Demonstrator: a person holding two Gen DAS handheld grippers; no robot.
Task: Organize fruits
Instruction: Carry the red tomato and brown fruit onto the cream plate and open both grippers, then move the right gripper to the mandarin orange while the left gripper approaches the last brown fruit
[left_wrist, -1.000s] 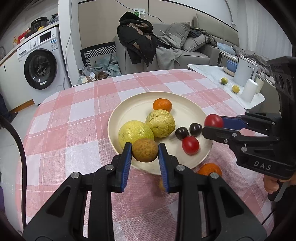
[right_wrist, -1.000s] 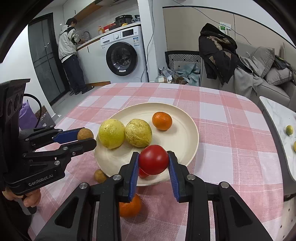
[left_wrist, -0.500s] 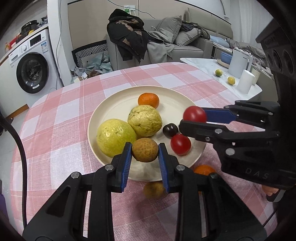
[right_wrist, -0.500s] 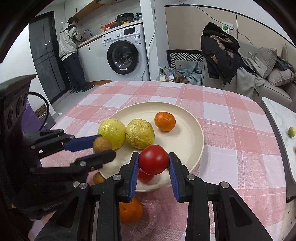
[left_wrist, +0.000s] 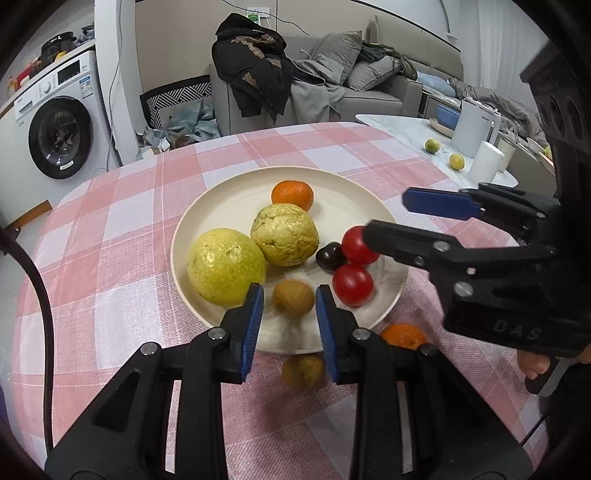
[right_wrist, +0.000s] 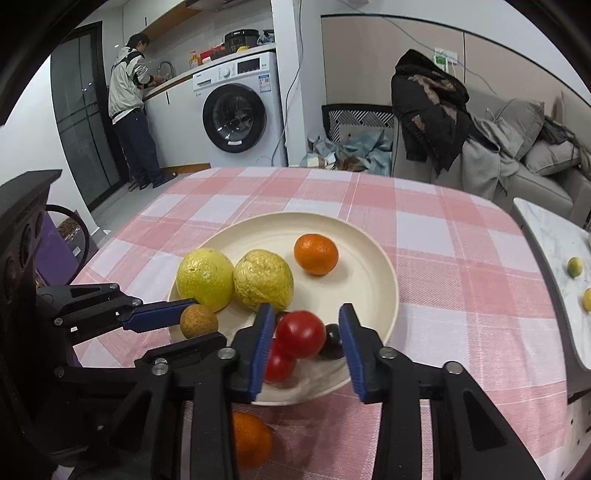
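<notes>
A cream plate (left_wrist: 236, 192) on the pink checked tablecloth holds two yellow-green guavas (left_wrist: 225, 271), an orange mandarin (left_wrist: 292, 195), two red tomatoes (left_wrist: 352, 284), a dark plum (left_wrist: 330, 256) and a small brown fruit (left_wrist: 293, 297). My left gripper (left_wrist: 289, 319) is open, with the brown fruit loose between its jaws on the plate. My right gripper (right_wrist: 306, 341) is open, with a red tomato (right_wrist: 300, 333) loose between its jaws over the plate's near edge. A second brown fruit (left_wrist: 303, 370) and a mandarin (left_wrist: 403, 335) lie on the cloth beside the plate.
The round table's edge (right_wrist: 517, 236) drops off to the right, next to a white side table (left_wrist: 402, 129) with small limes and cups. A sofa with clothes (left_wrist: 258, 74), a washing machine (right_wrist: 236, 110) and a person at a counter (right_wrist: 129, 103) stand behind.
Both grippers have opened. The brown fruit has dropped from the left jaws onto the plate, and the tomato has come free of the right jaws beside the other tomato and plum.
</notes>
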